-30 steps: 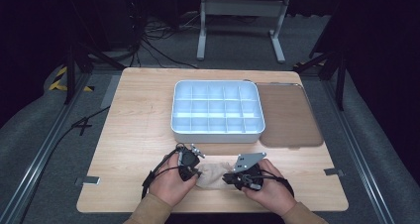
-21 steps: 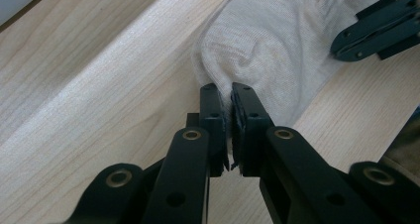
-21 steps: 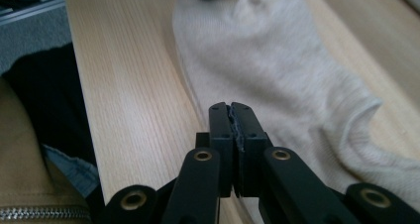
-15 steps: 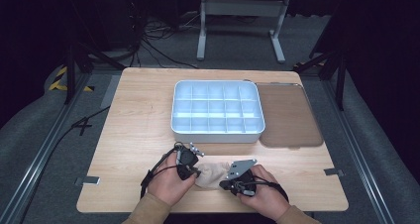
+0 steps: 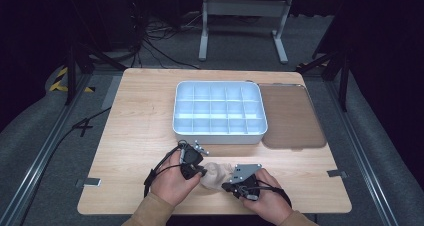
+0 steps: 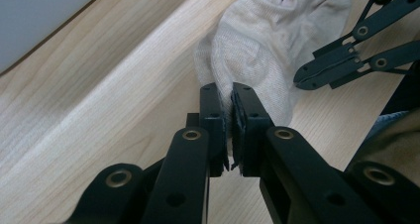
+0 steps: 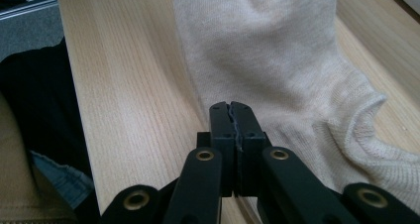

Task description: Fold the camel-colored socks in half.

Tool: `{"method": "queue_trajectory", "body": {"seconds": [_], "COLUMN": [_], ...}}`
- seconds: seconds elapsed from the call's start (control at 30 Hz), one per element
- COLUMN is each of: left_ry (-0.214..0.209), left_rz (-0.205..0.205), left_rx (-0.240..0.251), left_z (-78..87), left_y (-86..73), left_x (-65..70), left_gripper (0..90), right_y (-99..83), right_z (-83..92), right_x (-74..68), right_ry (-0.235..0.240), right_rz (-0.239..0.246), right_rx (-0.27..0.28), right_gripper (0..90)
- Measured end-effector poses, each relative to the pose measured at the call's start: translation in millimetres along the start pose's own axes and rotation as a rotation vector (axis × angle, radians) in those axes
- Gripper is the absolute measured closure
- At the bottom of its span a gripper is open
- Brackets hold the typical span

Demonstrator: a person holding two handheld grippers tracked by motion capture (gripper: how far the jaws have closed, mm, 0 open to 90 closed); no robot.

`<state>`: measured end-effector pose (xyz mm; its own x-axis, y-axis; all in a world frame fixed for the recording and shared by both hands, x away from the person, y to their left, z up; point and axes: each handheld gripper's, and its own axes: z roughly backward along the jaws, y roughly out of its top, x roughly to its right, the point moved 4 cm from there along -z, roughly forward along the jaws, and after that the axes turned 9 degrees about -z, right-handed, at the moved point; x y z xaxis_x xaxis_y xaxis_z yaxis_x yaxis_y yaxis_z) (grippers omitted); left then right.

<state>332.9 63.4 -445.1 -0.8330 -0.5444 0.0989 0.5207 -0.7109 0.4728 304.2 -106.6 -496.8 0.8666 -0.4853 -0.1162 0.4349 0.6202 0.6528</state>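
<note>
Wooden table (image 5: 140, 116), light grain, carrying every item listed. White compartment tray (image 5: 218, 111), divided into a grid of cells, at the centre toward the far edge. Brown translucent lid (image 5: 291, 117), flat on the table, just beside the tray's right side. Beige sock (image 5: 216, 175), crumpled on the near part of the table between the two grippers, in front of the tray and apart from it; ribbed knit visible in both gripper views. Left gripper (image 6: 227, 92), held in the person's left hand (image 5: 172, 181), jaws clamped on a fold at the sock's edge, fabric pinched between them in the left gripper view. Right gripper (image 7: 231, 106), held in the right hand (image 5: 264, 202), grey three-cornered plate on top; jaws pressed together at the edge of the sock in the right gripper view, though whether any fabric is caught between them cannot be told.
</note>
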Motion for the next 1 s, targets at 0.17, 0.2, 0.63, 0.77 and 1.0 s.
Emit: {"method": "queue_trajectory", "body": {"seconds": [0.17,0.2,0.63,0.77,1.0], "left_ry": [-0.007,-0.008,-0.004,-0.004,-0.017], "left_rz": [-0.008,-0.013,0.005,0.003,-0.016], "left_rx": [-0.001,0.0,-0.047,-0.059,-0.038], "left_z": [3.5,4.6,18.0,18.1,14.7], "left_y": [4.2,5.2,10.4,11.4,19.3], "left_x": [1.5,1.6,-1.0,-1.5,3.5], "left_gripper": [84.6,84.6,84.6,84.6,84.3], "right_y": [-0.5,-0.2,-17.8,-24.3,-26.8], "right_z": [2.1,4.1,42.8,37.4,29.9], "right_x": [-0.9,-0.6,38.4,41.8,39.5], "right_ry": [-0.002,-0.001,-0.101,-0.107,-0.089], "right_rz": [0.001,-0.007,-0.143,-0.152,-0.138], "right_rx": [0.035,0.045,0.03,-0.002,0.004], "right_gripper": [89.8,89.8,89.8,89.9,90.0]}}
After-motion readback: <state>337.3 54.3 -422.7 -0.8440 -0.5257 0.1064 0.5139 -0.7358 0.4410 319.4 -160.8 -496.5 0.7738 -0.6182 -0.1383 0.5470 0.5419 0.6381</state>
